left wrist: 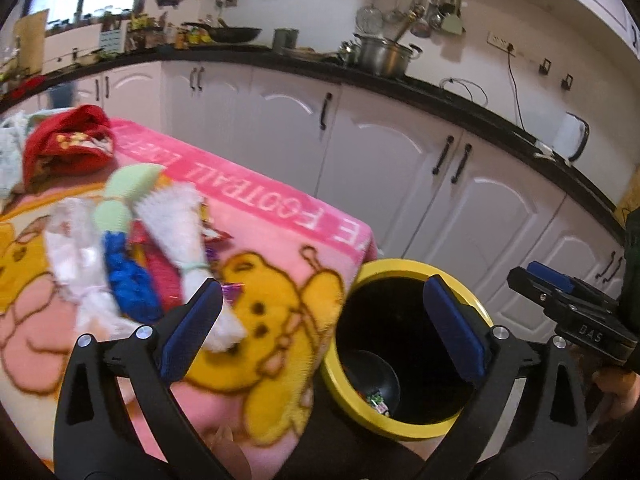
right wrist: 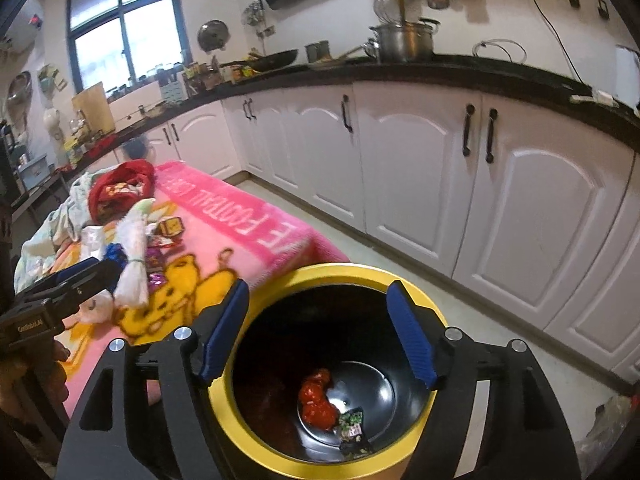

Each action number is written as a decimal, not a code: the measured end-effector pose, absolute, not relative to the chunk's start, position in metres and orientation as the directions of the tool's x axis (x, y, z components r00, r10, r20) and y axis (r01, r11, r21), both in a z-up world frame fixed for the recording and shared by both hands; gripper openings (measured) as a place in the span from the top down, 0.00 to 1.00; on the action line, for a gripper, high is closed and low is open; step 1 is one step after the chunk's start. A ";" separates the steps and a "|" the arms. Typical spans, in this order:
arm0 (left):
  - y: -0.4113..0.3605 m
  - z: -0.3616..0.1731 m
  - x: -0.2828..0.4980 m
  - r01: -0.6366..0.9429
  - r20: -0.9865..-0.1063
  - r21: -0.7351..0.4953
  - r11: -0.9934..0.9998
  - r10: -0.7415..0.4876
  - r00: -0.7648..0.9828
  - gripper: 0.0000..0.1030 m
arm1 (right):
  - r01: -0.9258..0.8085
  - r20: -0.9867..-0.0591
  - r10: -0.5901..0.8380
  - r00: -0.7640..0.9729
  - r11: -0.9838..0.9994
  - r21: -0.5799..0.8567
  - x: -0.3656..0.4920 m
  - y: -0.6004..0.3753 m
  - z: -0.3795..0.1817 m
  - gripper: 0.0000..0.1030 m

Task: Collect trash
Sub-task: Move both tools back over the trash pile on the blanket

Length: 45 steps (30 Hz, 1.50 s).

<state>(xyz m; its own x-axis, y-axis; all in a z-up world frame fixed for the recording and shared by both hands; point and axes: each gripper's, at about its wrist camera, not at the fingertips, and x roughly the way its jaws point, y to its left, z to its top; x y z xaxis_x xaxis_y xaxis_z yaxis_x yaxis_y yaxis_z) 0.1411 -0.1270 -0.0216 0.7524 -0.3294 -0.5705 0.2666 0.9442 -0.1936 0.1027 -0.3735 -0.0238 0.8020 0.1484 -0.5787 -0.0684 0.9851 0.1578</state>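
The right gripper [right wrist: 318, 332] hangs directly above the yellow-rimmed bin [right wrist: 404, 462], fingers spread wide with nothing between them. In the bin's black bottom lie a crumpled red wrapper [right wrist: 318, 398] and a small green-patterned wrapper [right wrist: 351, 430]. The left gripper [left wrist: 324, 320] is likewise released and empty, straddling the bin rim and the bench edge. Just beyond its left finger [left wrist: 188, 332], a white plastic bundle [left wrist: 180, 228] and coloured wrappers [left wrist: 128, 276] lie on the pink blanket [left wrist: 280, 208] covering the bench.
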 end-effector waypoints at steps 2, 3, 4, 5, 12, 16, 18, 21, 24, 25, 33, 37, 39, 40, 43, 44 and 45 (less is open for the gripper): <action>-0.117 -0.016 0.138 0.247 -0.559 -0.198 0.949 -0.316 0.766 0.11 | -0.085 -0.570 0.158 0.806 0.985 0.152 0.102 -0.365 -0.019 0.32; -0.113 -0.014 0.137 0.240 -0.555 -0.200 0.950 -0.312 0.771 0.11 | -0.093 -0.567 0.162 0.807 0.984 0.150 0.101 -0.362 -0.017 0.31; -0.109 -0.011 0.135 0.234 -0.549 -0.204 0.951 -0.309 0.777 0.11 | -0.101 -0.565 0.167 0.808 0.984 0.146 0.101 -0.358 -0.014 0.31; -0.104 -0.009 0.134 0.228 -0.543 -0.208 0.951 -0.306 0.782 0.11 | -0.110 -0.562 0.172 0.809 0.984 0.143 0.101 -0.353 -0.012 0.31; -0.079 0.003 0.121 0.183 -0.510 -0.217 0.959 -0.271 0.817 0.11 | -0.169 -0.533 0.210 0.820 0.978 0.125 0.097 -0.326 0.004 0.29; -0.064 0.006 0.112 0.161 -0.493 -0.221 0.962 -0.253 0.832 0.11 | -0.201 -0.528 0.233 0.817 0.972 0.117 0.096 -0.312 0.011 0.28; -0.056 0.007 0.110 0.148 -0.490 -0.227 0.963 -0.244 0.837 0.11 | -0.216 -0.527 0.243 0.815 0.970 0.113 0.096 -0.307 0.012 0.27; -0.046 0.009 0.106 0.128 -0.485 -0.233 0.964 -0.229 0.844 0.11 | -0.235 -0.525 0.253 0.813 0.967 0.103 0.097 -0.296 0.015 0.27; -0.035 0.009 0.103 0.106 -0.483 -0.236 0.966 -0.211 0.850 0.11 | -0.257 -0.521 0.266 0.811 0.962 0.091 0.097 -0.285 0.018 0.27; -0.033 0.008 0.102 0.100 -0.482 -0.237 0.966 -0.207 0.851 0.11 | -0.263 -0.521 0.270 0.810 0.961 0.090 0.097 -0.282 0.019 0.27; -0.004 0.002 0.096 0.044 -0.489 -0.253 0.966 -0.167 0.856 0.11 | -0.324 -0.527 0.314 0.790 0.943 0.077 0.105 -0.254 0.023 0.26; 0.011 -0.005 0.096 0.015 -0.510 -0.266 0.964 -0.154 0.846 0.11 | -0.357 -0.533 0.333 0.778 0.932 0.061 0.113 -0.235 0.024 0.26; 0.018 -0.009 0.094 0.008 -0.519 -0.272 0.962 -0.154 0.841 0.11 | -0.376 -0.543 0.345 0.765 0.925 0.058 0.118 -0.226 0.022 0.26; 0.021 -0.011 0.095 0.004 -0.524 -0.275 0.962 -0.153 0.838 0.11 | -0.383 -0.547 0.348 0.761 0.922 0.055 0.121 -0.221 0.020 0.26; 0.030 -0.015 0.094 -0.002 -0.534 -0.288 0.958 -0.159 0.830 0.11 | -0.401 -0.562 0.360 0.744 0.914 0.055 0.128 -0.210 0.015 0.26; 0.033 -0.016 0.093 -0.001 -0.536 -0.296 0.955 -0.164 0.828 0.11 | -0.407 -0.570 0.364 0.737 0.912 0.057 0.132 -0.205 0.013 0.26; 0.036 -0.017 0.093 -0.002 -0.537 -0.302 0.953 -0.169 0.826 0.11 | -0.411 -0.577 0.367 0.729 0.910 0.059 0.136 -0.201 0.010 0.26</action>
